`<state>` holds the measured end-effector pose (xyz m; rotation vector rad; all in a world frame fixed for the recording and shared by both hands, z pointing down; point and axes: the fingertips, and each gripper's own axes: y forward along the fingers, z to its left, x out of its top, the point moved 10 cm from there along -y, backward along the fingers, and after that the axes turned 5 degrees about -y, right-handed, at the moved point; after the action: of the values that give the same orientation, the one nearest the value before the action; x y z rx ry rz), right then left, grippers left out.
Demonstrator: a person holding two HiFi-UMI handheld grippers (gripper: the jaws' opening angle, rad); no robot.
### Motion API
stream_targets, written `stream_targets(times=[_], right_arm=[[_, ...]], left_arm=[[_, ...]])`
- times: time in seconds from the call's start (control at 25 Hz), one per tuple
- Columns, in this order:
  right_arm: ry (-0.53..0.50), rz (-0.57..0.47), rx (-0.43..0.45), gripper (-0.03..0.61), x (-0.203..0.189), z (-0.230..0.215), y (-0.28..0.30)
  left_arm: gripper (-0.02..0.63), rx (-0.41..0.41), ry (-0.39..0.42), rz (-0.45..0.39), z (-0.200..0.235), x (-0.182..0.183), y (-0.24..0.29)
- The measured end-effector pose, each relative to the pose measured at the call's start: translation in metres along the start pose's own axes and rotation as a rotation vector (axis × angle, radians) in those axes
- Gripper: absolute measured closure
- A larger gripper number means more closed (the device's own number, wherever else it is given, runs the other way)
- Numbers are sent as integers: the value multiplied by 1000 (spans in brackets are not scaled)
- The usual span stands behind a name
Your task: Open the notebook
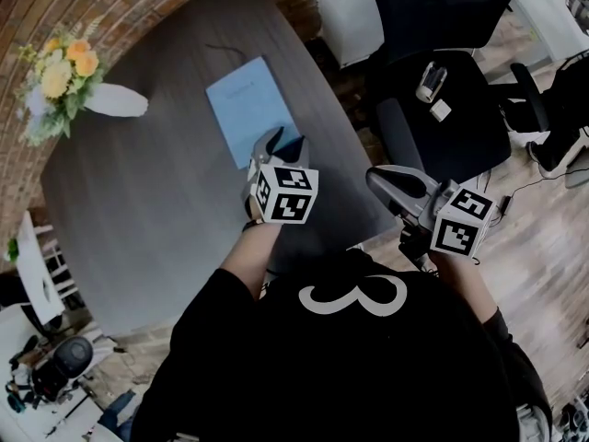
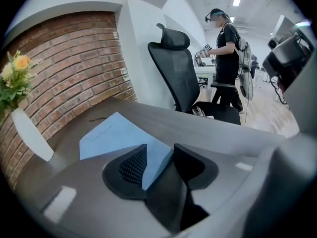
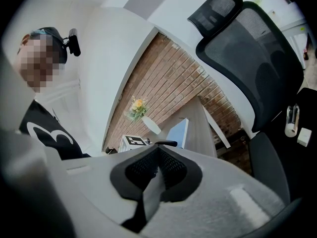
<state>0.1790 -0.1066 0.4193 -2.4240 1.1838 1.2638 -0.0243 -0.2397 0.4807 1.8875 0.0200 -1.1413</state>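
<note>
Closest to the camera is the person's black shirt [image 1: 350, 357], and just past it the two claws stick out. The left gripper [image 1: 285, 141] tips down at the near corner of the blue notebook [image 1: 248, 99], which lies shut and flat on the grey table [image 1: 156, 201]. Its jaws stand wide apart with that corner showing in the gap, likely lined up so they can pinch the cover and lift it. The pads do not seem to press on it, though the view is too poor to say if one jaw touches the paper. The right gripper [image 1: 382, 180] hangs off the table's edge near the black chair [image 1: 442, 109], jaws closed together on nothing. I think it is not needed right now. From above, the left gripper hides the notebook's corner, and the writing on the cover is too tiny to read.
</note>
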Motion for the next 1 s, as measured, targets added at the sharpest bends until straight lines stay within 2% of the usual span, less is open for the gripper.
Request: stream_targets(times=[0.32,0.64,1.0], right_arm=[[3,-4,0,578,1,-1,-3],[0,-8,4,578,1,-1,-5],[-7,-17,10,578,4,4,-11]], left_arm=[[446,-15,-24,15,1,1,-1],[525,-29,1,24,-6,5,-3],[568,-8,4,2,-6,12,-13]])
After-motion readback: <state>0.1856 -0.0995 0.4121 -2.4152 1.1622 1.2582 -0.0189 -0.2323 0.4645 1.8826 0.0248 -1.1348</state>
